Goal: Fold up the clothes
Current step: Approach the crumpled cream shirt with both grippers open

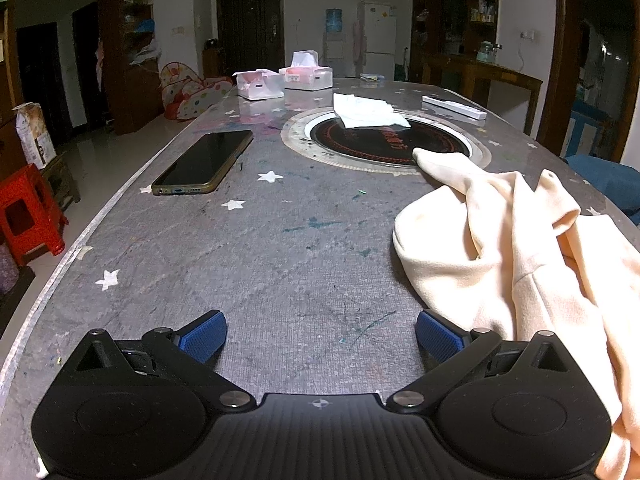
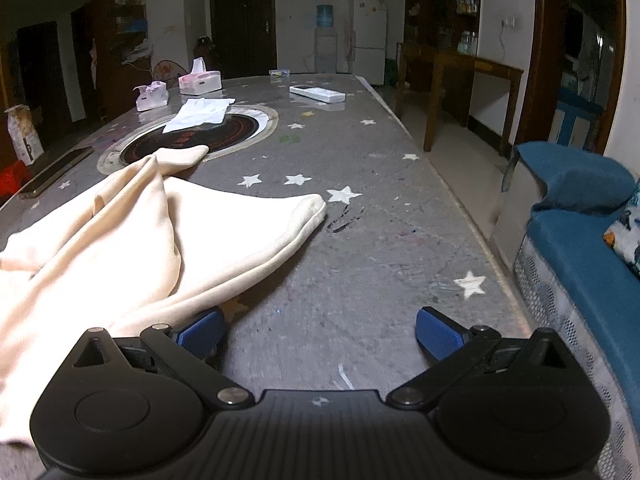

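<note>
A cream garment (image 1: 520, 256) lies crumpled on the grey table (image 1: 256, 264), at the right of the left wrist view and at the left of the right wrist view (image 2: 132, 236). One pointed end reaches the round black hob (image 1: 384, 140); another end points right (image 2: 308, 208). My left gripper (image 1: 320, 334) is open and empty over bare table, its right finger just beside the cloth edge. My right gripper (image 2: 320, 332) is open and empty, with the cloth edge lying at its left finger (image 2: 200, 332).
A phone (image 1: 204, 162) lies at the table's left edge. A white cloth (image 1: 368, 110) lies on the hob. Two tissue boxes (image 1: 308, 74) and a white remote (image 1: 454, 106) sit farther back. A blue sofa (image 2: 580, 220) stands right of the table, a red stool (image 1: 28, 212) to its left.
</note>
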